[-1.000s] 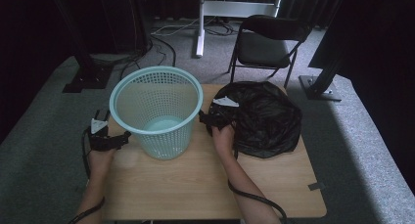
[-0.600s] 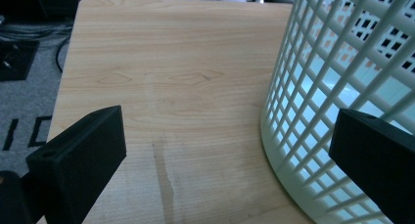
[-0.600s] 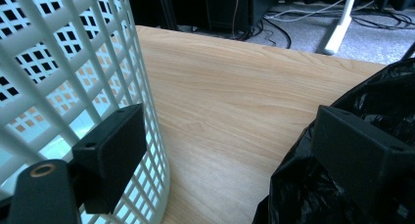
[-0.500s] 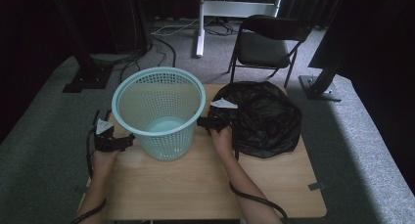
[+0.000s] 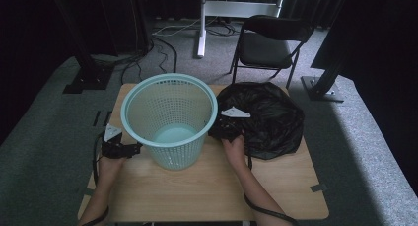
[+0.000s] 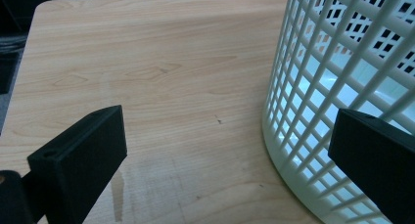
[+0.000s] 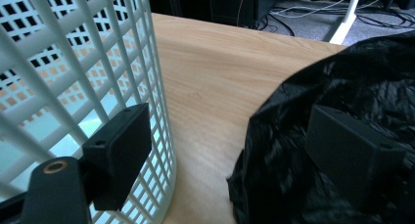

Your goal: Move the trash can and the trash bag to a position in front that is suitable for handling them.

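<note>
A pale teal mesh basket [image 5: 167, 120] stands upright mid-table, and a crumpled black plastic bag [image 5: 268, 118] lies against its right side. My left gripper [image 5: 122, 149] sits low at the basket's left foot. It is open in the left gripper view [image 6: 225, 160], with bare wood between the jaws and the basket wall [image 6: 337, 62] behind the right jaw. My right gripper [image 5: 224, 128] is in the gap between the two. It is open in the right gripper view [image 7: 235, 155] and its jaws have just been closing slightly. They straddle the basket wall [image 7: 73, 53] and the bag's edge [image 7: 293, 126], gripping neither.
The wooden table [image 5: 207, 191] has free surface in front of the basket. Behind it stand a black folding chair [image 5: 273, 38], a white desk leg [image 5: 201, 23] and floor cables. Dark stand bases flank the table at left [image 5: 86, 78] and right [image 5: 320, 85].
The basket has shifted a little to the right and toward the front. Both grippers have moved the same way with it, the left one closing in on the basket's foot.
</note>
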A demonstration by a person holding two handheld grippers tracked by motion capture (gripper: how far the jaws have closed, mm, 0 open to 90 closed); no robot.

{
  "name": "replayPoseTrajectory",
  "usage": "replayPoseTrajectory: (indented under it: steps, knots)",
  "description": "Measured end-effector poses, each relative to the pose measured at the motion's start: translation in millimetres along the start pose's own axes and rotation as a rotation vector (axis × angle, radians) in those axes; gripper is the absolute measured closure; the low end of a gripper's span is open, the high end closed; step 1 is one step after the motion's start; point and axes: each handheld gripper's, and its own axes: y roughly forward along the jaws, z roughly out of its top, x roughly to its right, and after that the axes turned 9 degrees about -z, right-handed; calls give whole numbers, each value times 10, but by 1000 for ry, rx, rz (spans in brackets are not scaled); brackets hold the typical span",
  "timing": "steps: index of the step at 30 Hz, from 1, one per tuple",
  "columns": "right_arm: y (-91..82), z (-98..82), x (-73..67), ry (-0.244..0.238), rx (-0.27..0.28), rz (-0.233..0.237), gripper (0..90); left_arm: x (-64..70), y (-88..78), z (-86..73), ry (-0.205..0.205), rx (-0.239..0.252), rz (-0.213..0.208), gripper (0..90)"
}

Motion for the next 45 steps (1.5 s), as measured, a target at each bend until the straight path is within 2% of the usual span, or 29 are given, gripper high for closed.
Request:
replayPoseTrajectory:
  steps: [2, 7, 12, 16, 22, 28, 33, 39, 41, 45]
  knots:
    - [-68, -31, 9, -12, 3, -8, 168, 77, -10, -11, 19, -6, -7, 9]
    - [-214, -134, 64, 0, 9, -12, 169, 197, -17, -32, 38, -11, -23, 8]
    - [-349, -233, 119, 1, 2, -9, 169, 276, -4, -45, 39, -6, -43, 9]
    - [-485, -304, 160, 5, 3, -17, 169, 397, 0, -72, 32, -4, -70, 8]
    - [-659, -417, 209, 6, -3, 0, 168, 501, -7, -90, 44, -12, -90, 8]
    - [-904, -591, 290, 42, 13, -7, 168, 685, 7, -142, 54, -11, -138, 8]
    - [-1032, -661, 350, 42, 22, -27, 168, 785, 44, -130, 70, -22, -159, 8]
    - [-1153, -721, 406, 40, 20, -28, 168, 873, 77, -121, 88, -25, -176, 8]
    - [-1221, -763, 436, 52, 25, -37, 168, 937, 89, -119, 108, -28, -184, 8]
    - [-1269, -787, 482, 67, 16, -39, 168, 1004, 96, -128, 119, -22, -190, 8]
